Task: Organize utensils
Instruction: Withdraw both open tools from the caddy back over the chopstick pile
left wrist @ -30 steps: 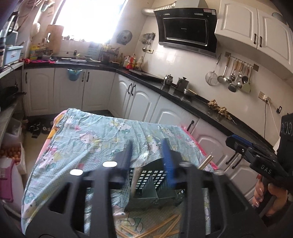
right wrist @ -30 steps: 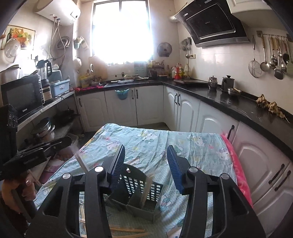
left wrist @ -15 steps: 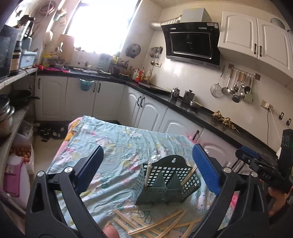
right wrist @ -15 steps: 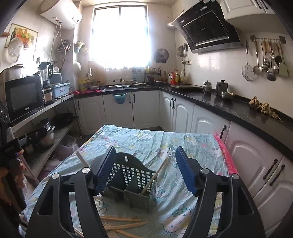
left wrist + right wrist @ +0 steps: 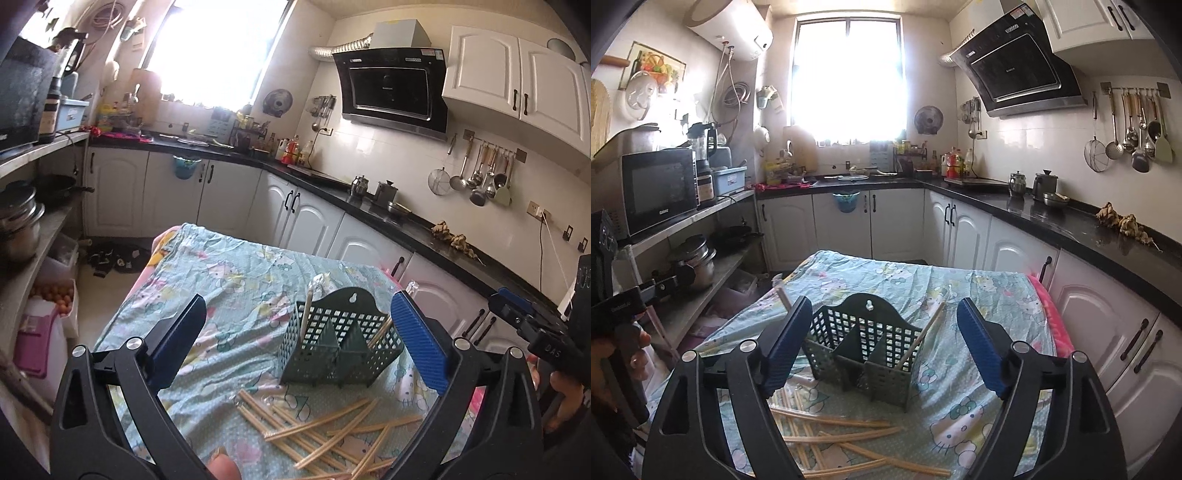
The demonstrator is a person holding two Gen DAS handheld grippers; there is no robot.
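A dark green slotted utensil basket (image 5: 340, 343) stands on the table cloth (image 5: 229, 295), also in the right wrist view (image 5: 864, 347). One wrapped chopstick pair (image 5: 308, 310) stands in its left compartment and another (image 5: 923, 332) leans in its right one. Several wrapped chopsticks (image 5: 325, 432) lie loose in front of the basket, also in the right wrist view (image 5: 842, 435). My left gripper (image 5: 295, 343) is open and empty above the table, near the basket. My right gripper (image 5: 882, 343) is open and empty, its jaws framing the basket.
Kitchen cabinets and a black counter (image 5: 1052, 221) run along the right and far side. Shelves with pots (image 5: 694, 262) and a microwave (image 5: 657, 188) stand on the left. The table's right edge has a pink border (image 5: 1049, 317).
My left gripper opened wide and pulled back and up from the basket, leaving a chopstick pair standing in it. My right gripper opened wider and also drew back a little.
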